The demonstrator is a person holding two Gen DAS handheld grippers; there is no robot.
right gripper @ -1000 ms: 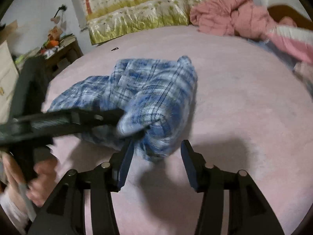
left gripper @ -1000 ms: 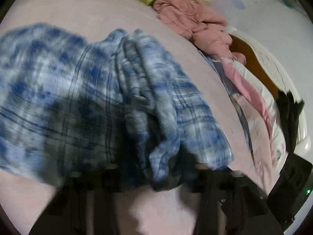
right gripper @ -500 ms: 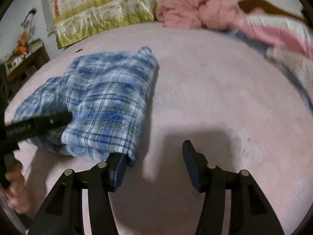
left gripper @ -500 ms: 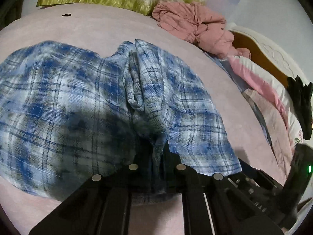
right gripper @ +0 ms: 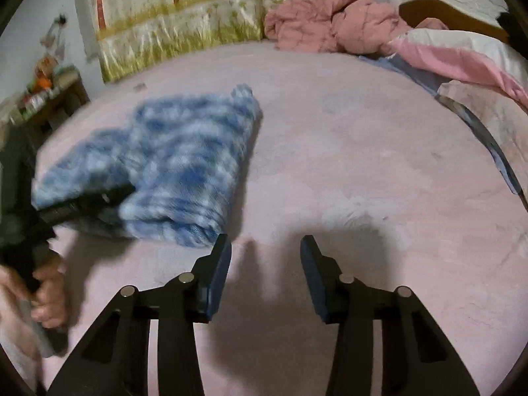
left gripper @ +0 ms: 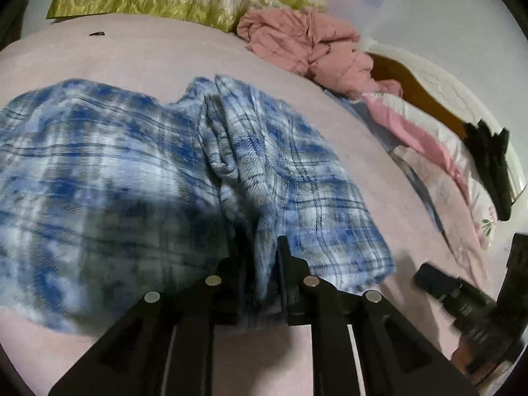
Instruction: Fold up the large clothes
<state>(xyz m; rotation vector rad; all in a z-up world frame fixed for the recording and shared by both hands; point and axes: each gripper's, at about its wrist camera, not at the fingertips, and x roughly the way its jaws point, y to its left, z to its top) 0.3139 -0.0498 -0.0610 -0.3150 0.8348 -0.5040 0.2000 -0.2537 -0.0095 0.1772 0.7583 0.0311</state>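
Your left gripper (left gripper: 260, 260) has just loosened yet still pinches the shirt (left gripper: 138, 178) hem to steady the fold; your right gripper (right gripper: 265, 257), empty, has narrowed

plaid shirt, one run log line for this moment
plaid shirt: part-folded on bed | left gripper: opening, cloth between jaws | right gripper: empty, closing

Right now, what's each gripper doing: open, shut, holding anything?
Left gripper: shut on a fold of the blue plaid garment, though its jaws have just been easing wider.
Right gripper: open and empty over the pink bedspread; its jaws have just been narrowing.
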